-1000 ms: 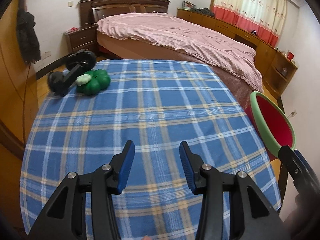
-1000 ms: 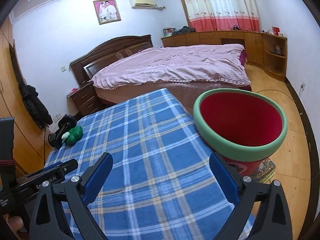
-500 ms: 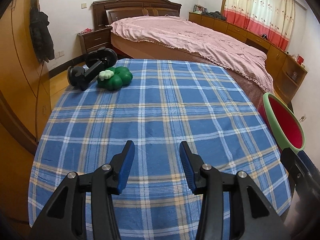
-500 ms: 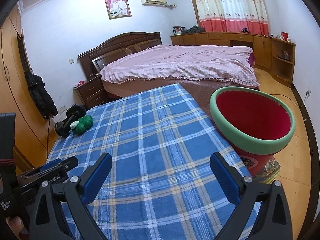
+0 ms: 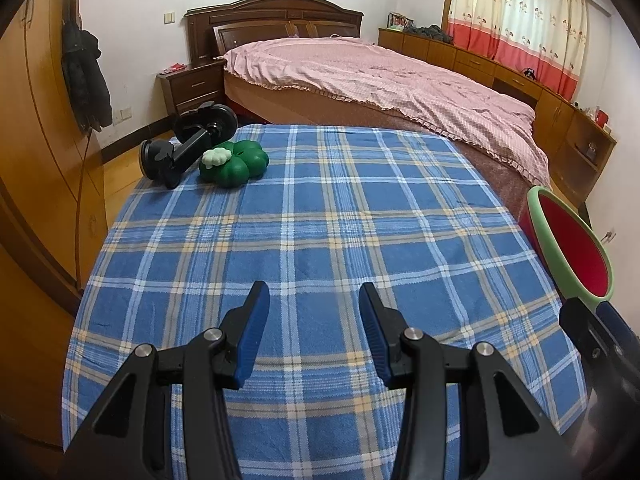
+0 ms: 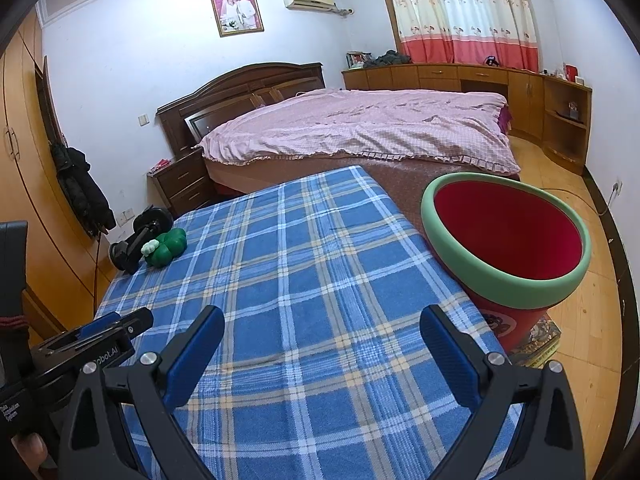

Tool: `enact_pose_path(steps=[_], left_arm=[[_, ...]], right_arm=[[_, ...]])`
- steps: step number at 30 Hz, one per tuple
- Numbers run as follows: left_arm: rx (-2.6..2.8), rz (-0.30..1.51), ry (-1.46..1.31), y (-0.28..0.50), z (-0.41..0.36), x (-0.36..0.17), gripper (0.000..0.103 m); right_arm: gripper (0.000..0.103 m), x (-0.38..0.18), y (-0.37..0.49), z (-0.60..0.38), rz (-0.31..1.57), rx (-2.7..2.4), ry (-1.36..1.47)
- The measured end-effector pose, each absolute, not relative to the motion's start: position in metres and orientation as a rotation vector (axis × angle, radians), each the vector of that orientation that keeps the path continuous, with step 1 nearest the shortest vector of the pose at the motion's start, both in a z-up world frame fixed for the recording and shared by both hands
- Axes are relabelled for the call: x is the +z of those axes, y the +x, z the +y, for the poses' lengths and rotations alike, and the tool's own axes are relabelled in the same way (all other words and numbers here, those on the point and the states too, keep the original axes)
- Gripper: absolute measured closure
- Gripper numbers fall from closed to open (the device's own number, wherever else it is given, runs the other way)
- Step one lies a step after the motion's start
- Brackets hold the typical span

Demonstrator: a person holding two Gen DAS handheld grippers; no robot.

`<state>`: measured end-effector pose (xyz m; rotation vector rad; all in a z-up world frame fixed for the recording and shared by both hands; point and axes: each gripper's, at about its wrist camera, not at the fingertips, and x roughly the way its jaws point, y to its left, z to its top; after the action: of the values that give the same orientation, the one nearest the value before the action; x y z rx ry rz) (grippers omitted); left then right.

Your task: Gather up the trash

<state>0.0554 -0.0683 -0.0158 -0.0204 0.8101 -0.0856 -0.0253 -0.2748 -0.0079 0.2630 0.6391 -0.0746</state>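
A red bin with a green rim [image 6: 506, 240] stands off the right edge of the blue plaid table [image 5: 320, 220]; the bin also shows in the left wrist view [image 5: 572, 246]. A green clover-shaped object with a white flower [image 5: 234, 162] and a black suction-cup mount [image 5: 188, 144] lie at the table's far left corner; both also show in the right wrist view, the clover [image 6: 166, 248] and the mount [image 6: 140, 240]. My left gripper [image 5: 314, 300] is open and empty over the near table. My right gripper [image 6: 322, 322] is wide open and empty, near the bin.
A bed with a pink cover [image 5: 380, 76] stands beyond the table. A nightstand [image 5: 192, 88] and a wooden wardrobe [image 5: 36, 140] are at the left, with a black coat [image 5: 86, 76] hanging. Low cabinets [image 6: 460, 76] run under the curtained window.
Both grippers have drawn back and risen slightly, so the table, the clover and the bin look farther off. Both stay open and empty.
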Motion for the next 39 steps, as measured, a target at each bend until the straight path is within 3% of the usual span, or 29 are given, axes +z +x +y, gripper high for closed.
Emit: enact_pose_path(steps=[39], left_arm=[[-0.073,0.799,-0.033,0.0538,-0.063,-0.0115,0.056]], right_arm=[[0.003,-0.0088,-0.0254,-0.2727,0.642,-0.073,0.263]])
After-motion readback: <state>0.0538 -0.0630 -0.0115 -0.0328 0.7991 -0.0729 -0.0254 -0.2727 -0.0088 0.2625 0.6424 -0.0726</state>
